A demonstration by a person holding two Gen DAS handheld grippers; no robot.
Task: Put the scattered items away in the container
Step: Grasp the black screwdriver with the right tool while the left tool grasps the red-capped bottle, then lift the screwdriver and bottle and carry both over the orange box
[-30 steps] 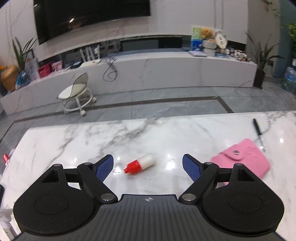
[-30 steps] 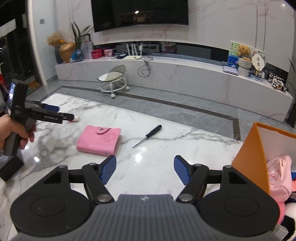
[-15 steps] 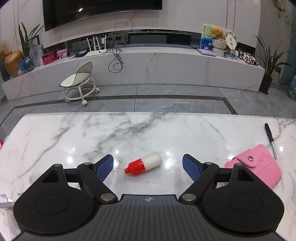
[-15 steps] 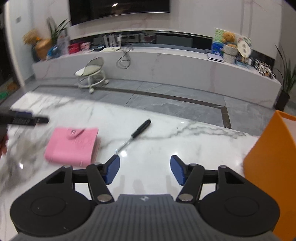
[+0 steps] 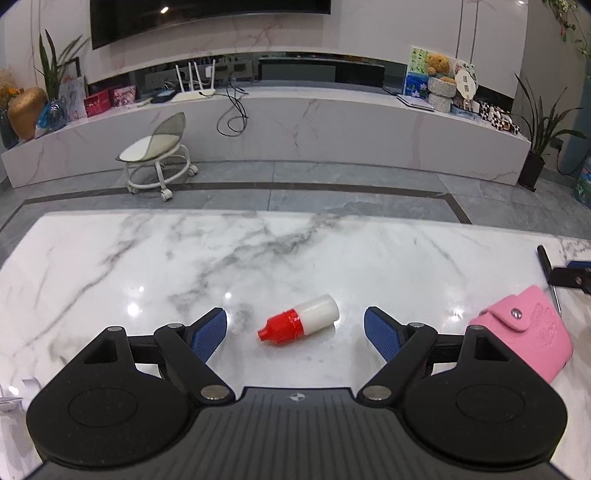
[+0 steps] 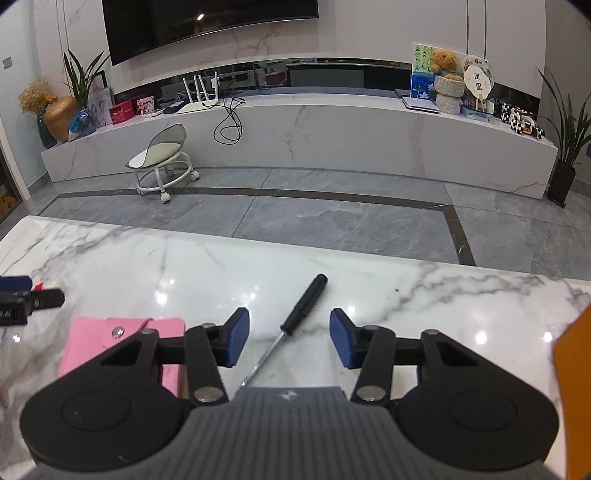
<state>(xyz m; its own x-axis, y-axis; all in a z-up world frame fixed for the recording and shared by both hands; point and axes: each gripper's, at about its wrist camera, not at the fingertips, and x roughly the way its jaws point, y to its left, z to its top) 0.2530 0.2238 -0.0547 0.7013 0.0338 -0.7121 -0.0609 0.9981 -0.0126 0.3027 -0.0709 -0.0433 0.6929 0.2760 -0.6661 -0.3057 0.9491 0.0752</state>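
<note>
White tabletop [image 5: 147, 266] with grey veins; white bottle [image 5: 299, 324] with red cap; pink wallet [image 5: 524, 339]; black-handled screwdriver [image 6: 291, 325]; orange box [image 6: 572, 387].

Beyond the far edge of the marble table [image 5: 155, 258] a small white swivel stool [image 5: 159, 155] stood on the grey tiled floor [image 6: 332, 221], before a long white marble bench [image 5: 332, 125] along the wall. On the bench sat a white router [image 5: 195, 88] with a dangling black cable [image 5: 231, 118], a gold vase [image 6: 61, 114] near its left end and a teddy bear [image 6: 443, 59] toward its right end. A dark television [image 6: 207, 26] hung on the wall above, and a potted plant [image 6: 565, 147] stood on the floor past the bench's right end.
</note>
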